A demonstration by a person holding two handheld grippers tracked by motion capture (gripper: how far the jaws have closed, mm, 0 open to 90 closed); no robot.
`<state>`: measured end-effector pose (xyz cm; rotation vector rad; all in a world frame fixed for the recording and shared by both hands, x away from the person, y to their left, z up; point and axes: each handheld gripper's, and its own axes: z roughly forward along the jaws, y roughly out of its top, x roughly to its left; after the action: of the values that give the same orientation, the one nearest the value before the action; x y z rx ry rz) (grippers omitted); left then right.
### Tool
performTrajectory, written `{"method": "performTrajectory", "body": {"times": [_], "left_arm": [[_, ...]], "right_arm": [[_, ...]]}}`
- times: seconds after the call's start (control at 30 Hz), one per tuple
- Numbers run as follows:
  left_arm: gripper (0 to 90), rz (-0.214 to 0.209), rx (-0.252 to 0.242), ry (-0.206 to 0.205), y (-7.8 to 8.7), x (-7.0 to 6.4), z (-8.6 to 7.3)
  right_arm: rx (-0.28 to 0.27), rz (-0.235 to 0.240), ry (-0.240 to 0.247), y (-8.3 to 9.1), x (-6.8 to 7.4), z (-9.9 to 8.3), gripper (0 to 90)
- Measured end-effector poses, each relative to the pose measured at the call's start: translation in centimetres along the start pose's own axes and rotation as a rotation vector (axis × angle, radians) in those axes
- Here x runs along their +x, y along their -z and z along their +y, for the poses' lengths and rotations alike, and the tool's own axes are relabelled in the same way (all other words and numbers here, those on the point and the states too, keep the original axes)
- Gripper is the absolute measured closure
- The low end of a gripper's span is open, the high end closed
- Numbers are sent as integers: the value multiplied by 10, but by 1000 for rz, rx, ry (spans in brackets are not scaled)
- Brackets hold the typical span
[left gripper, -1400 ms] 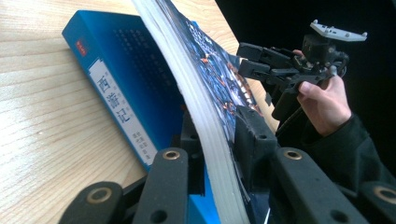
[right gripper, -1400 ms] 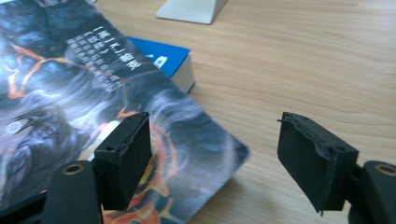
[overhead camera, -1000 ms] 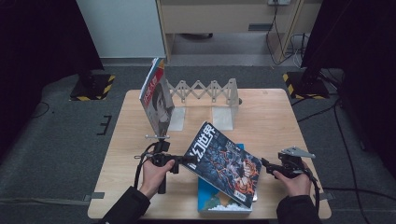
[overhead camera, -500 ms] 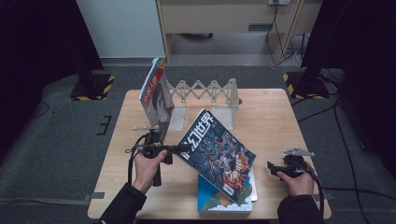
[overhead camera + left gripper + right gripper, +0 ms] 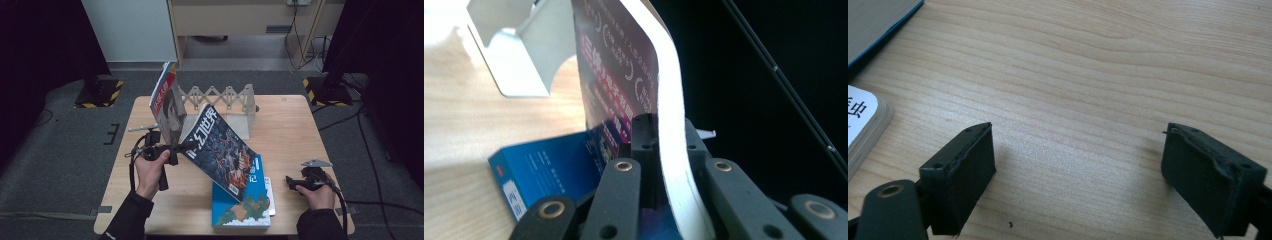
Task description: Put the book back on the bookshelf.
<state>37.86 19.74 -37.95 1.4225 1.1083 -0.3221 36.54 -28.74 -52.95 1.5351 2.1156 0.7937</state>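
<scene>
the left gripper (image 5: 186,147) pinches the magazine (image 5: 222,152) by its edge, holding it tilted above the blue book (image 5: 240,210) on the desk (image 5: 285,125). the right gripper (image 5: 1078,175) rests spread over bare wood.

Wooden table (image 5: 280,120) with blue book (image 5: 240,212), white rack (image 5: 220,100).
</scene>
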Motion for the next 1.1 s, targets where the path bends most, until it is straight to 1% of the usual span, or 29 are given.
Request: {"method": "performTrajectory", "body": {"times": [0.07, 0.2, 0.27, 0.37, 0.4, 0.43, 0.53, 0.6, 0.73, 0.8, 0.83, 0.97, 1.1], "left_arm": [[818, 9, -12, -14, 3, -3, 4], [818, 28, -39, -41, 9, -8, 14], [819, 33, -59, -47, 13, -11, 19], [819, 45, -74, -59, 18, -13, 25], [819, 45, -74, -59, 18, -13, 25], [819, 58, -86, -70, 23, -16, 31], [819, 84, -102, -97, 29, -20, 38], [819, 100, -114, -109, 33, -22, 42], [819, 131, -128, -128, 45, -26, 51], [819, 136, -130, -130, 47, -26, 52], [819, 153, -137, -141, 52, -28, 57], [819, 188, -137, -165, 59, -31, 63], [819, 233, -142, -191, 67, -36, 69]], "right_arm": [[0, 0, 3, 0, 0, 0, 132], [-7, -8, -8, -2, -1, -1, 88], [-10, -9, -5, -2, -1, -2, 67], [-18, -12, -12, -3, -1, -4, 35], [-24, -12, -16, -4, -1, -4, 35], [-32, -8, -16, -4, -1, -5, 19], [-49, -12, -12, -6, -1, -7, 2], [-63, -13, -18, -6, -1, -8, 2], [-64, -13, -17, -6, -1, -8, 2], [-65, -14, -18, -6, -1, -8, 2], [-61, -13, -17, -6, -1, -8, 2], [-63, -14, -17, -6, -1, -8, 2], [-63, -14, -17, -6, -1, -8, 2]]}}
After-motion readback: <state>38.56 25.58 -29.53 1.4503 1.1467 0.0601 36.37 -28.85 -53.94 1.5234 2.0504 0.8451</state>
